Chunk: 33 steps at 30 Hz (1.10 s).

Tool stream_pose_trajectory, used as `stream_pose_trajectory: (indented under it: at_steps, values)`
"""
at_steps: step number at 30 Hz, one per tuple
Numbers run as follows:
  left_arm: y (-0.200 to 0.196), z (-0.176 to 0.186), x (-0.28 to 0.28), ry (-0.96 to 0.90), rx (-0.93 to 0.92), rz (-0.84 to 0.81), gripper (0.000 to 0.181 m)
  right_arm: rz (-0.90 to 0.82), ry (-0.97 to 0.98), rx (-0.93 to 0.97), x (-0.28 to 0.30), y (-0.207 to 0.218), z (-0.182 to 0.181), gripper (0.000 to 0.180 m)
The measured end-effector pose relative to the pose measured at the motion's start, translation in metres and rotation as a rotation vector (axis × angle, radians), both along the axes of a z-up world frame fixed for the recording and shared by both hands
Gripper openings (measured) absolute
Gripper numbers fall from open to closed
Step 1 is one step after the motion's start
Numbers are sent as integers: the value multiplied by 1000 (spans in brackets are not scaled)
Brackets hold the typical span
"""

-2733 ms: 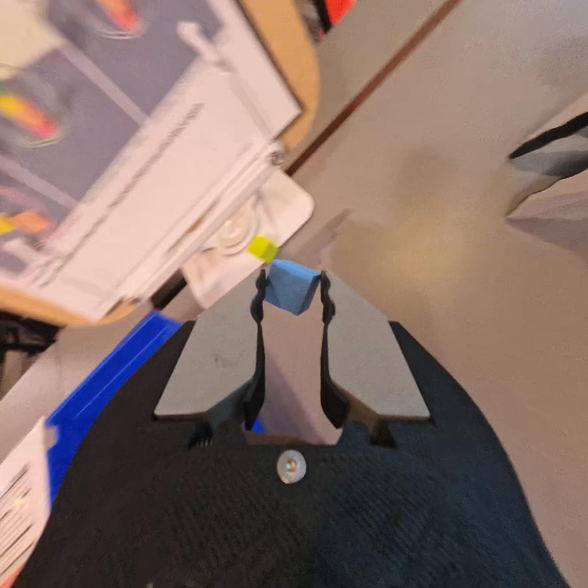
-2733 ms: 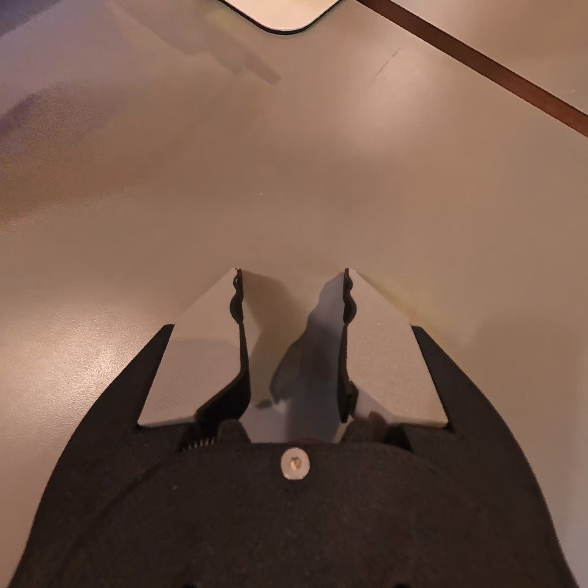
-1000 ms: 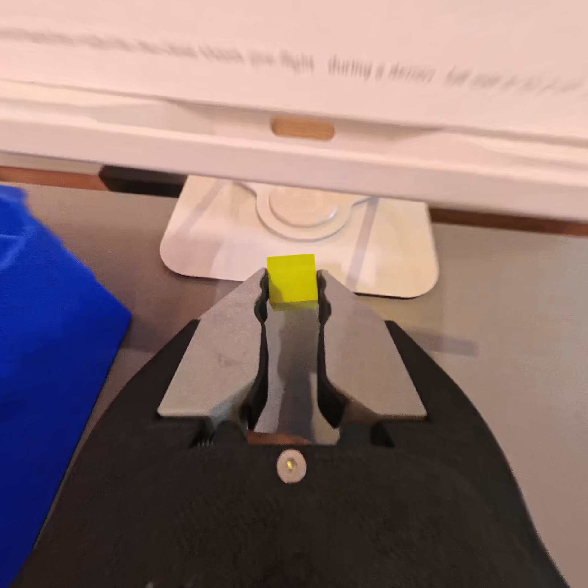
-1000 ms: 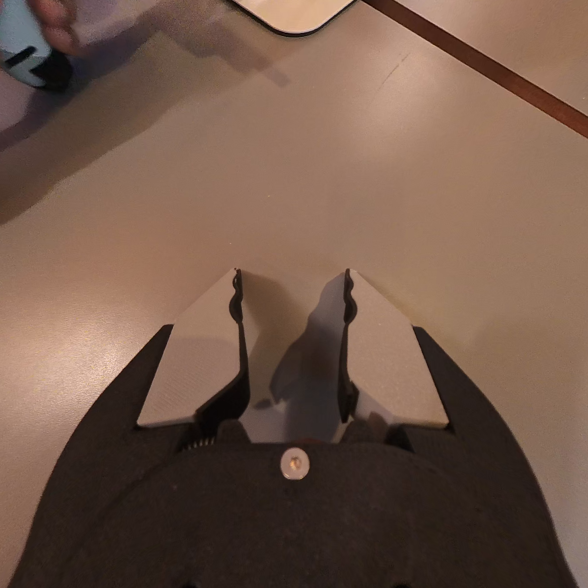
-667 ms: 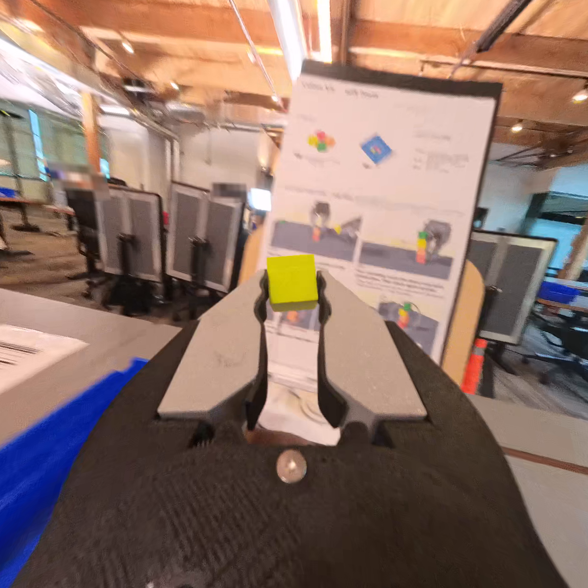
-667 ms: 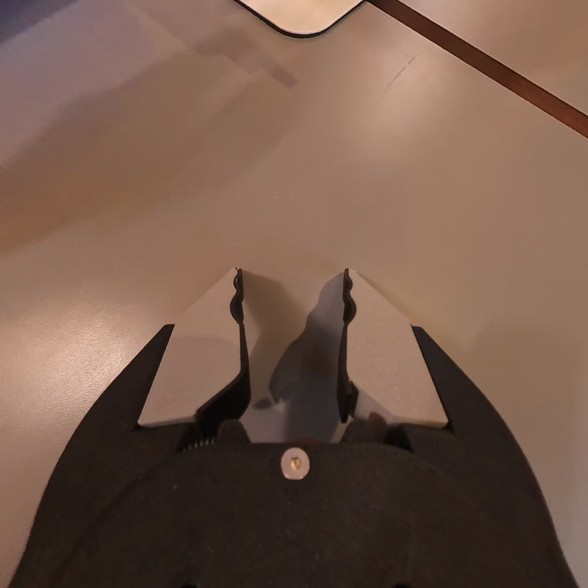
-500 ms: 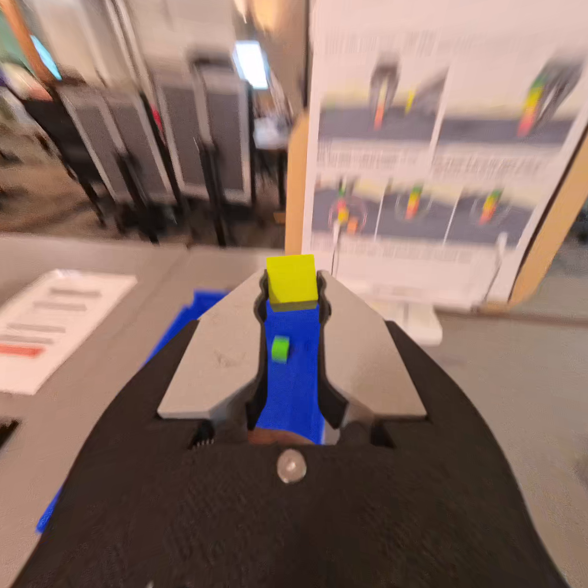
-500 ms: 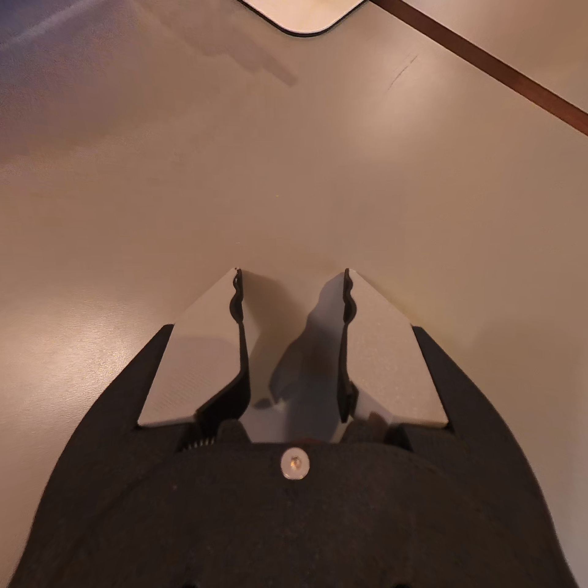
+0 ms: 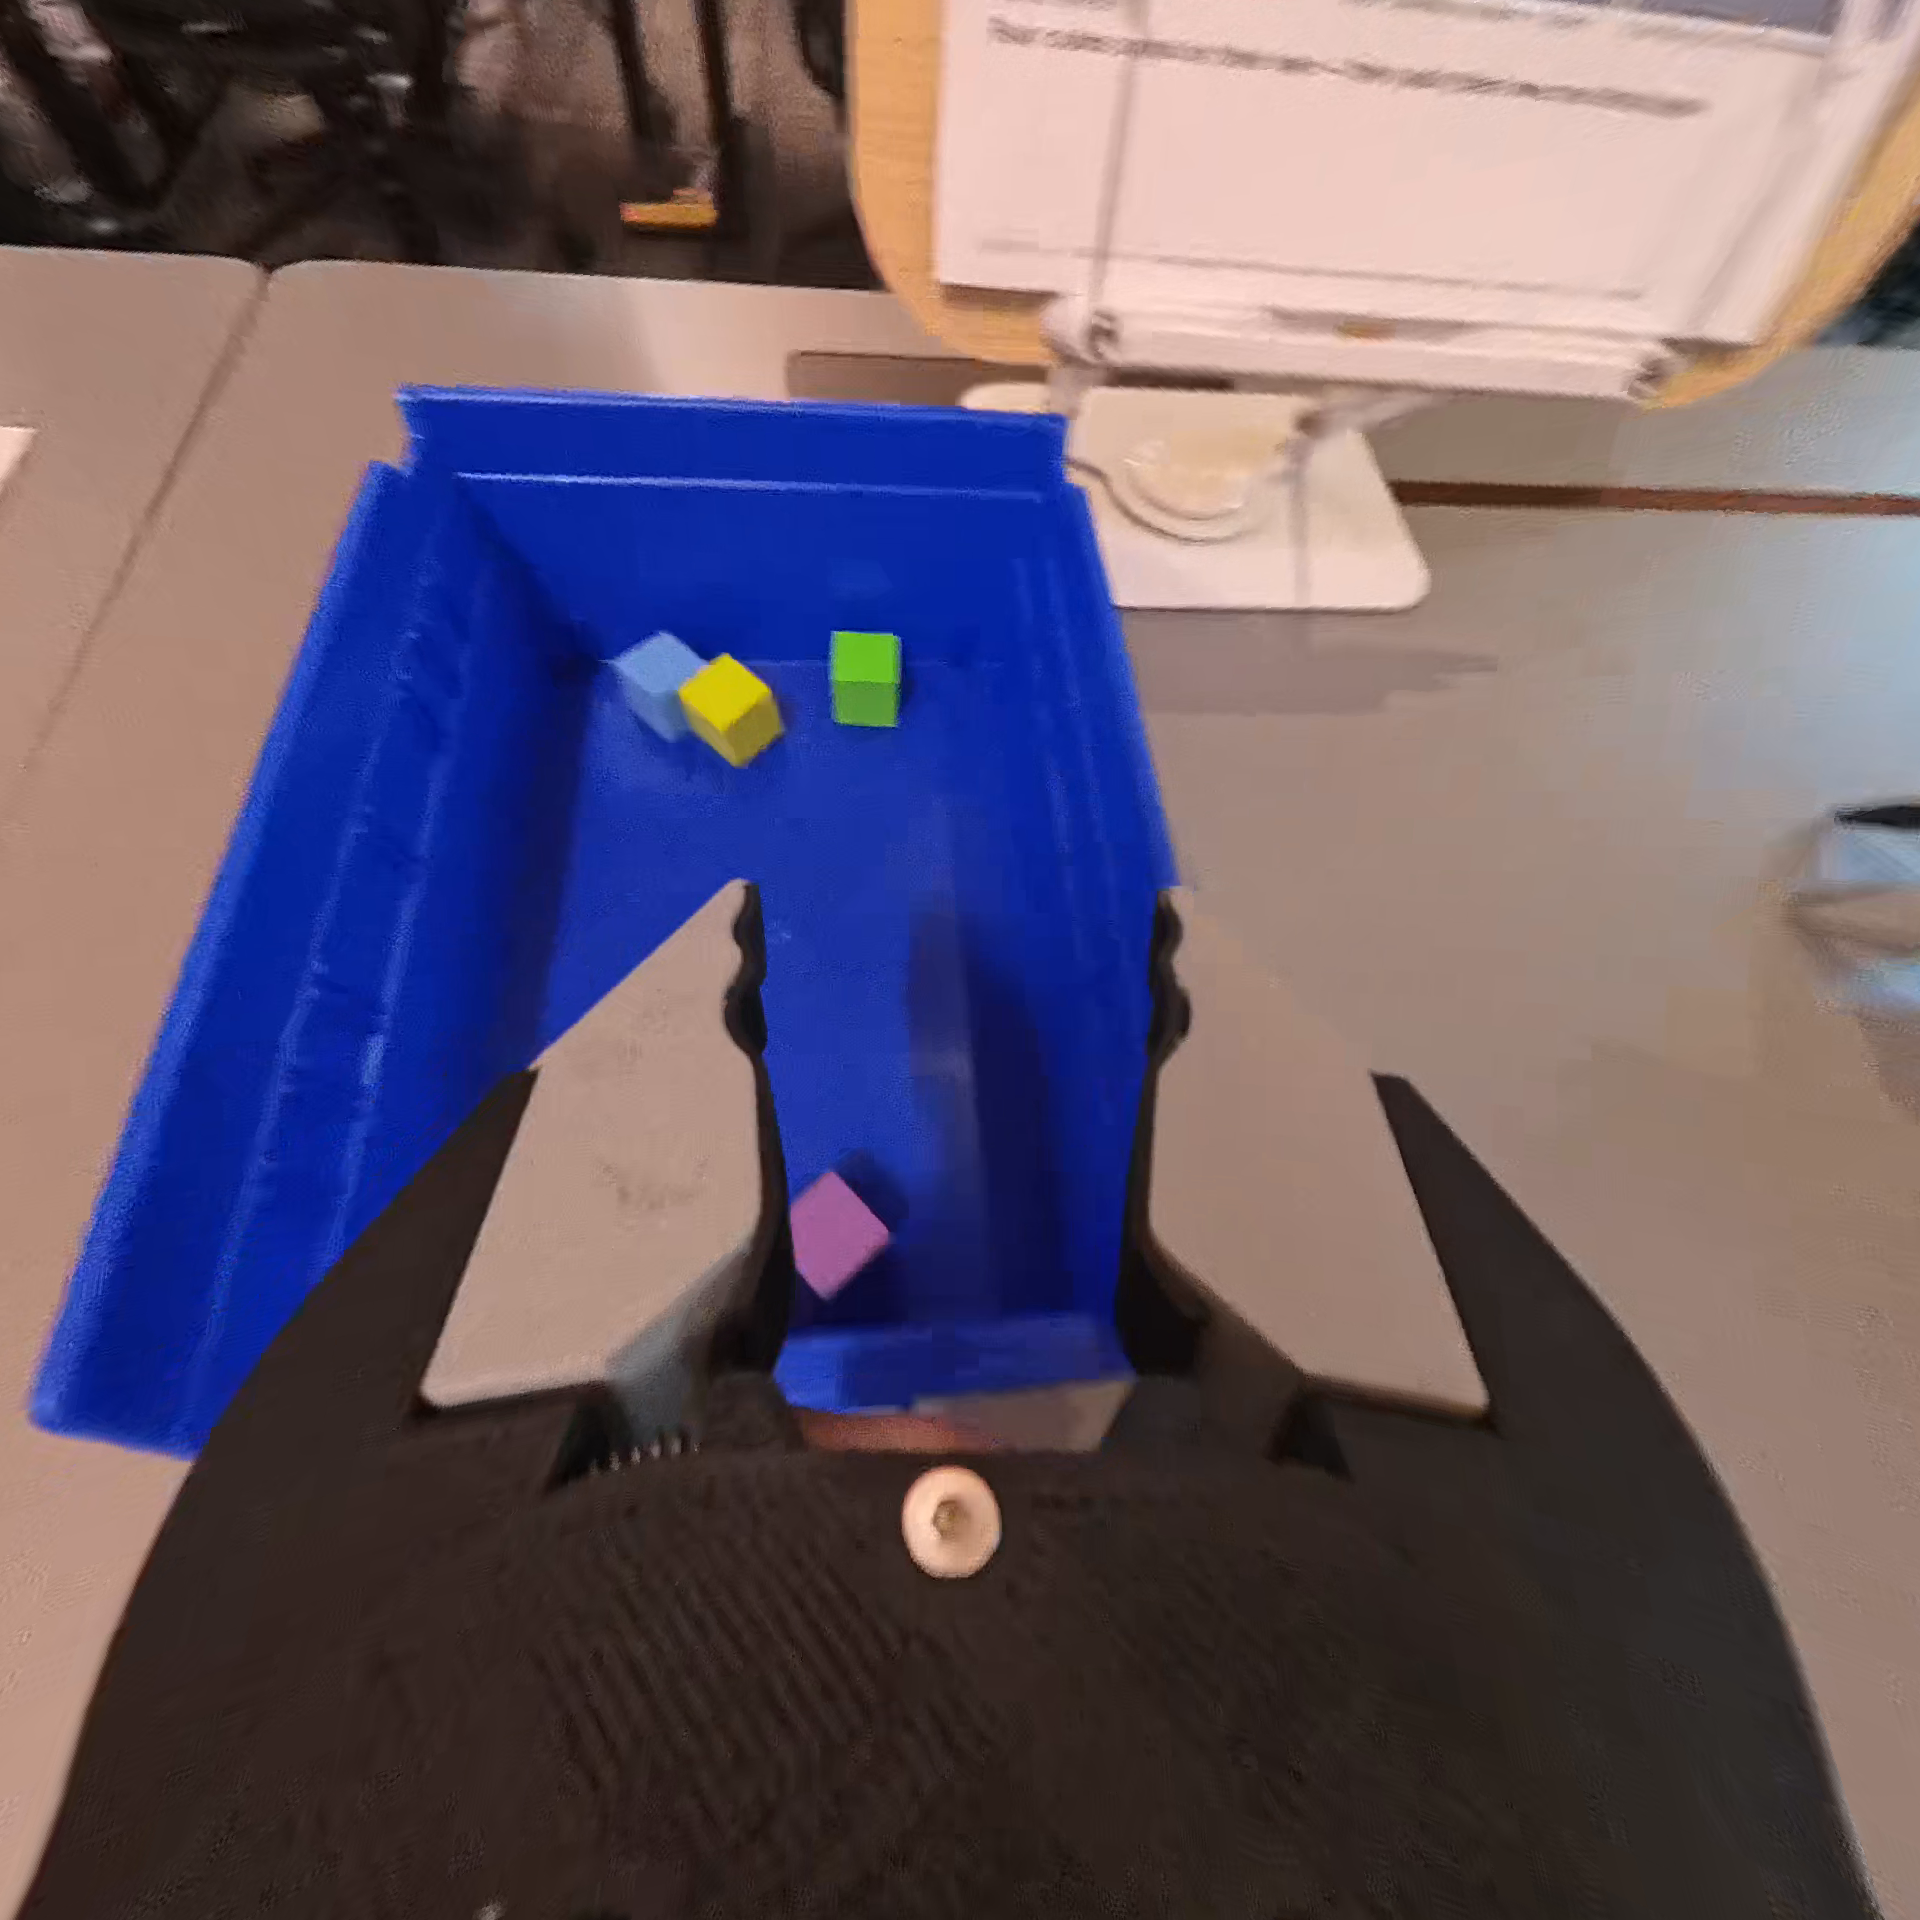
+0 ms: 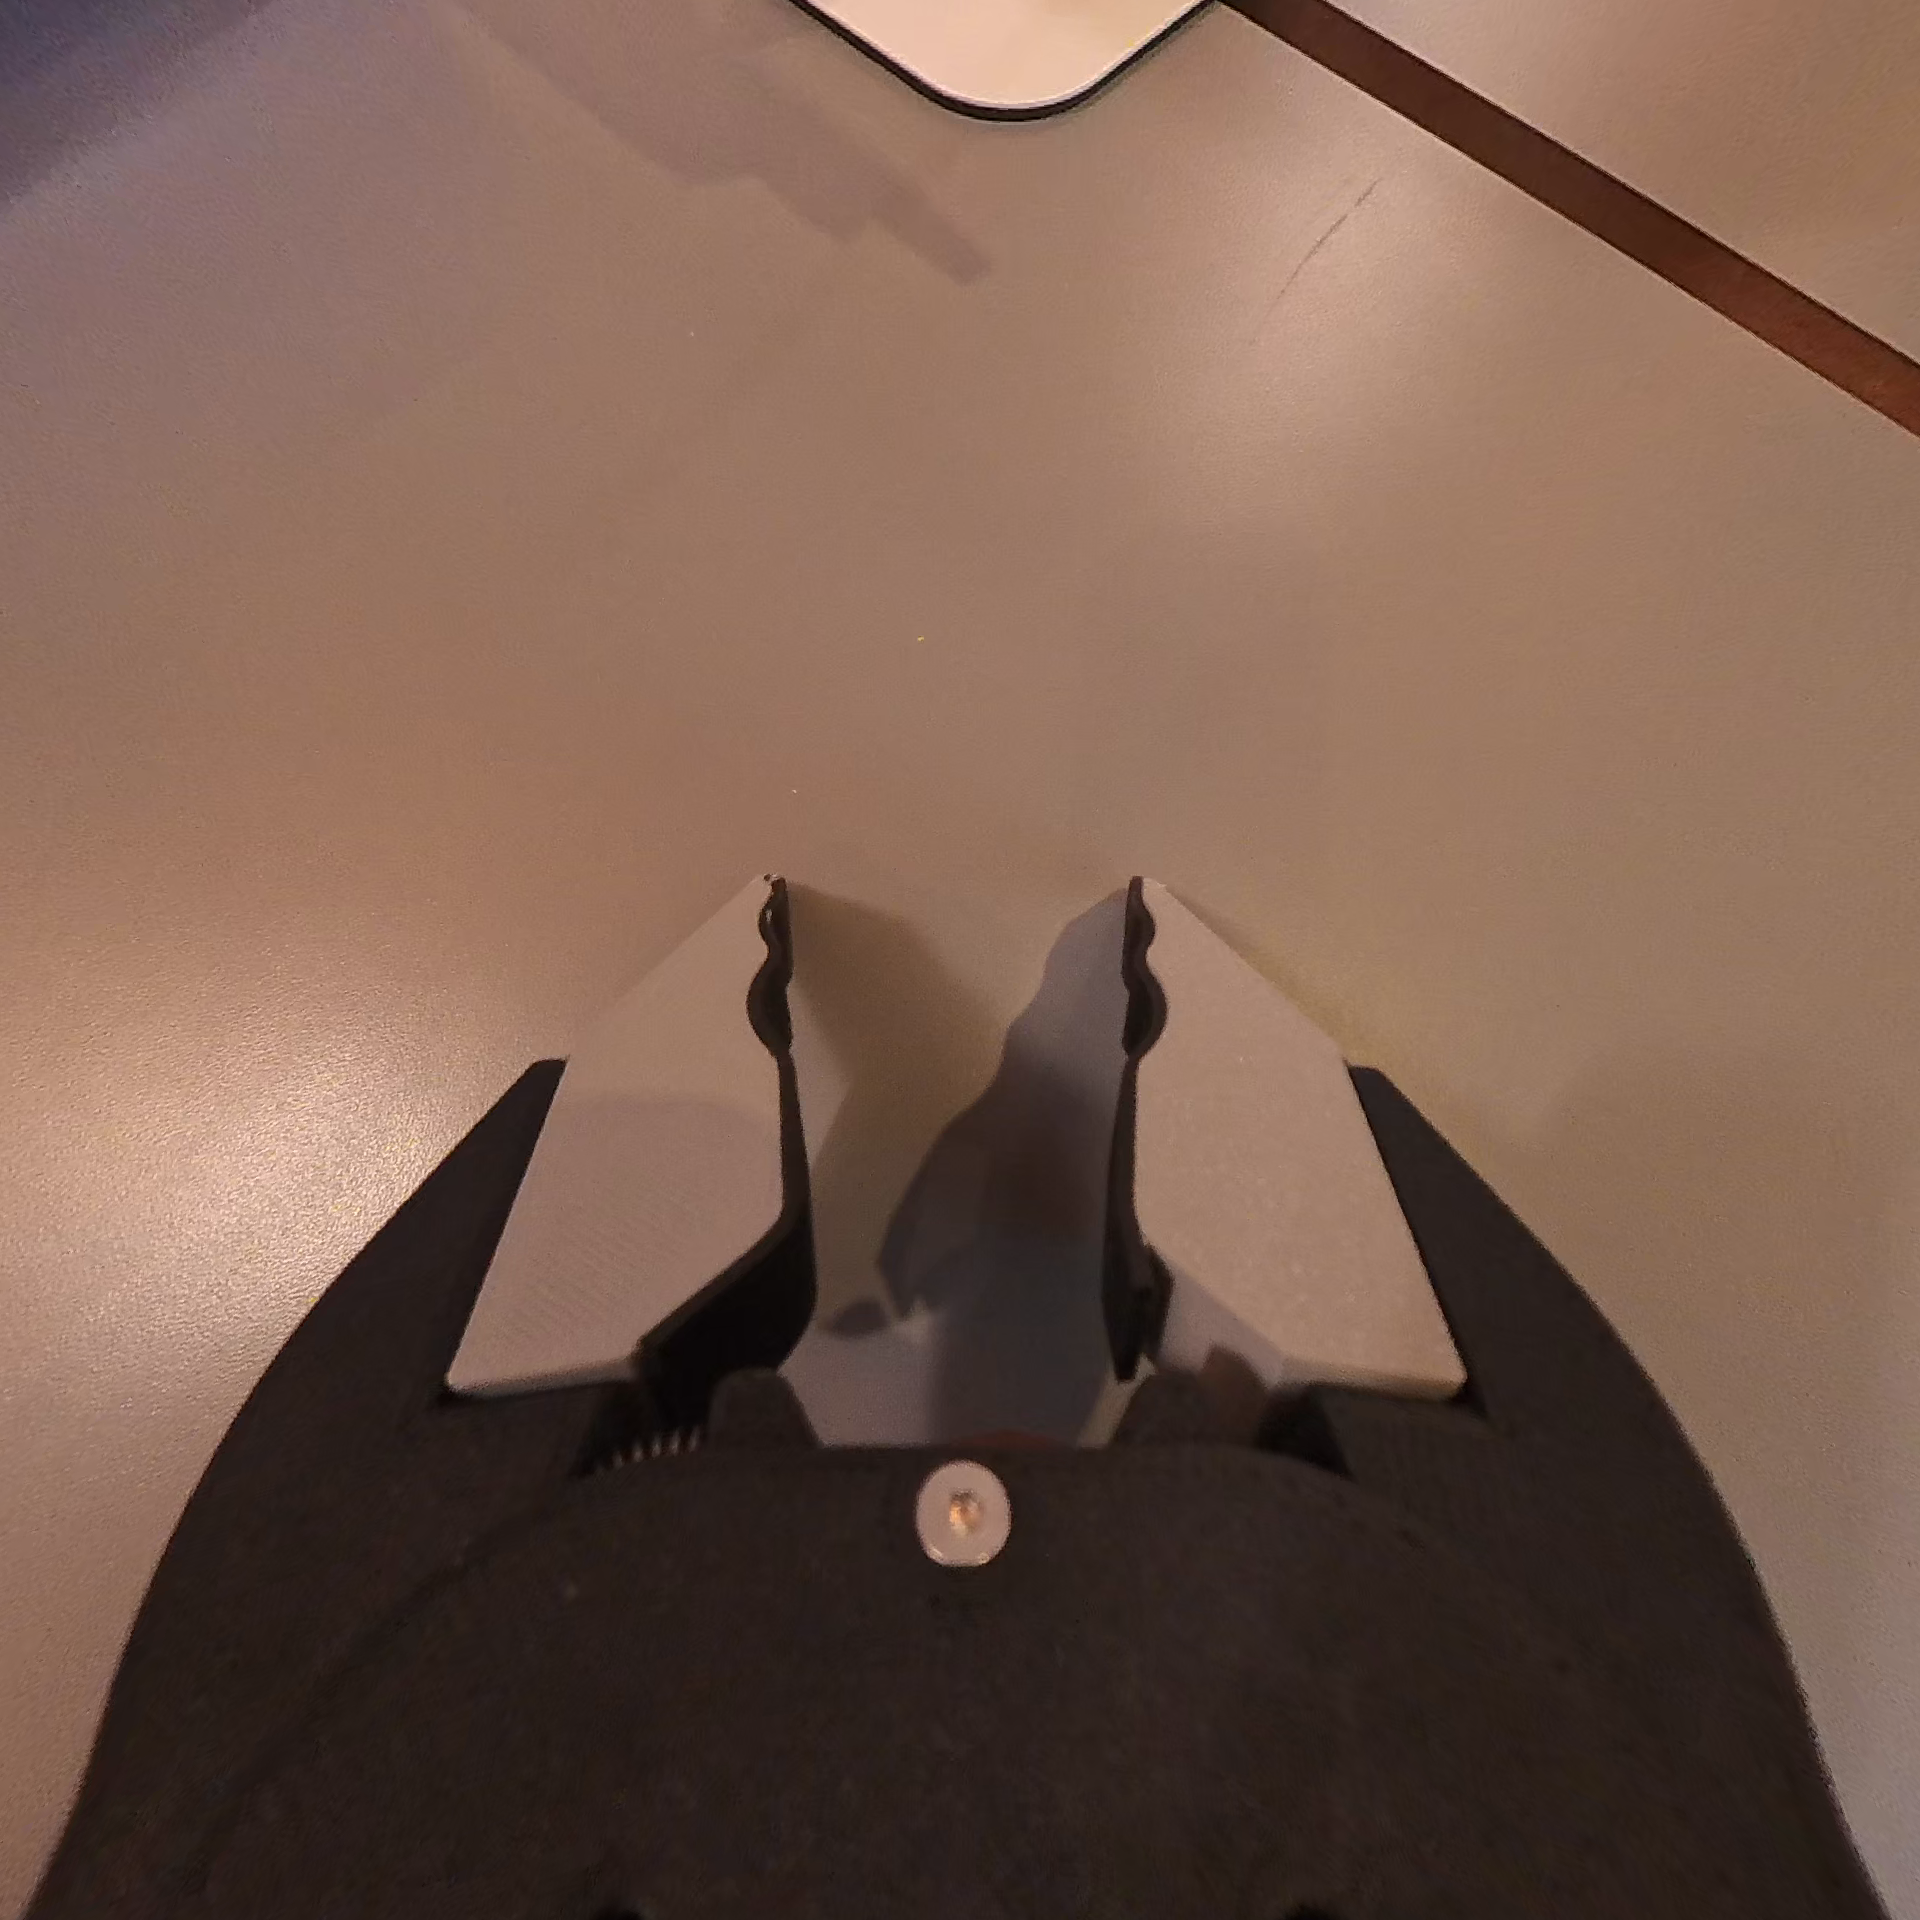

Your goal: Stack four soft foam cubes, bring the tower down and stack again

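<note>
In the left wrist view a blue bin [image 9: 343, 935] holds several foam cubes. A light blue cube [image 9: 652, 677] and a yellow cube [image 9: 730, 709] touch each other near the far wall, and a green cube [image 9: 864, 677] sits just right of them. A purple cube [image 9: 834, 1231] lies near the bin's front wall, between my fingers. My left gripper [image 9: 954, 904] is open and empty, held above the bin. My right gripper [image 10: 954, 899] is open and empty over bare table; no cube shows in its view.
A white stand base [image 9: 1278, 530] carrying a white printed board [image 9: 1382, 156] stands behind the bin's right corner; a corner of the white base shows in the right wrist view [image 10: 997, 52]. A dark seam [image 10: 1621, 203] crosses the grey table [image 10: 623, 520]. My right fingertips sit around 40 cm from my left ones. From my right tips it is roughly 20 cm to the dark seam [image 10: 1621, 203]; from my left, 50 cm. It turns up in the left wrist view [image 9: 1578, 487] as well.
My left gripper carried the yellow cube from the stand base to above the bin, opened and let it go; it now lies in the bin by the light blue cube. The right gripper stayed still.
</note>
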State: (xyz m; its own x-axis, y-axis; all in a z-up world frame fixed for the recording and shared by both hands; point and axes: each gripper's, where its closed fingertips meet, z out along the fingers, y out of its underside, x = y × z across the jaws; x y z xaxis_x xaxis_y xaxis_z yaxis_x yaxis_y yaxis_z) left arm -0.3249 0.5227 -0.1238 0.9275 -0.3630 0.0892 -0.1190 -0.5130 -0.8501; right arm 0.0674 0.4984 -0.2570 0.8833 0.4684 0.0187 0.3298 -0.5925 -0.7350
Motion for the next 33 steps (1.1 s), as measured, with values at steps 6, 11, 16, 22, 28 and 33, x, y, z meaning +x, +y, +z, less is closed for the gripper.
stream_pose_trajectory:
  at_steps: [6,11,16,22,28,33]
  values:
    - [-40,-21,24,95,-16,-88,74,-14,0,0,-2,2,0,66]
    - [-86,36,131,32,245,-332,42,-31,-1,-1,-3,2,0,70]
    - [-40,-14,211,249,304,-343,42,-91,-3,-8,5,4,-2,86]
    - [24,-50,220,276,385,-192,63,-188,-15,-18,18,9,-3,111]
    - [22,-32,192,3,413,-91,68,-284,-128,297,30,23,39,111]
    - [-6,53,158,-153,730,33,57,-265,-149,502,12,14,75,111]
